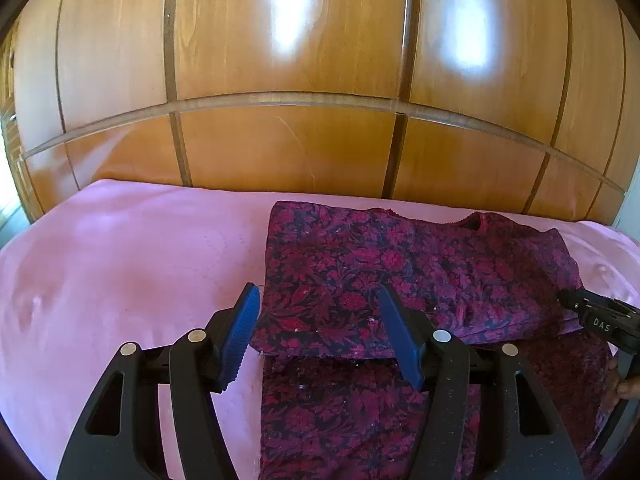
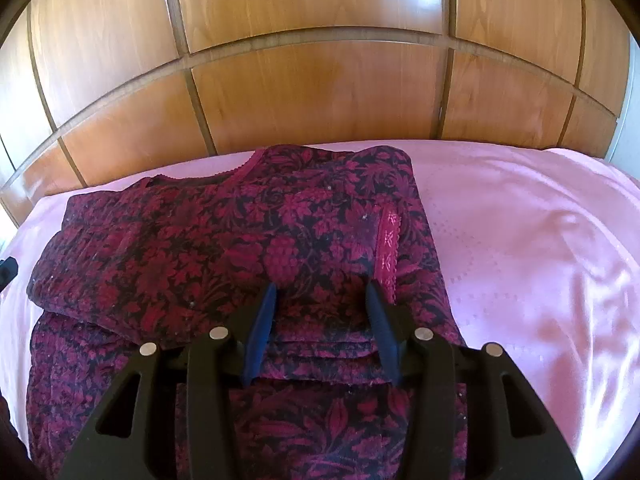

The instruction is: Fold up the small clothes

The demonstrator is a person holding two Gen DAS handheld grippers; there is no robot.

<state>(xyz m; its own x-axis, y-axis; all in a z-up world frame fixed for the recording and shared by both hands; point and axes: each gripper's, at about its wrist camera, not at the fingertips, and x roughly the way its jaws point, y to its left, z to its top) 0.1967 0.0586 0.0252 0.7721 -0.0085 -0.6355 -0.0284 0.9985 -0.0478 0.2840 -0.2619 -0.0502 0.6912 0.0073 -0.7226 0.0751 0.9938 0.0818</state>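
Dark garment (image 1: 400,280) with red floral print, lying on pink bed sheet (image 1: 120,260), upper part doubled over lower part; fold edge running across the cloth, toward the near edge of the bed. Neckline with scalloped trim toward the far edge of the bed, close to wooden panelled wardrobe (image 1: 280,60). Left gripper (image 1: 320,334): blue pads apart, nothing clamped; left pad over bare sheet just beside the garment's left edge, right pad over the folded layer. Contact between pads and cloth not determinable. Right gripper (image 2: 322,330): pads apart, above the folded layers near the garment's right edge, beside a strip of lace trim (image 2: 388,252); cloth visible between the pads, pressing not confirmed. In the left wrist view, right gripper's black body at the garment's right side, with a hand (image 1: 624,388) partly visible behind it.
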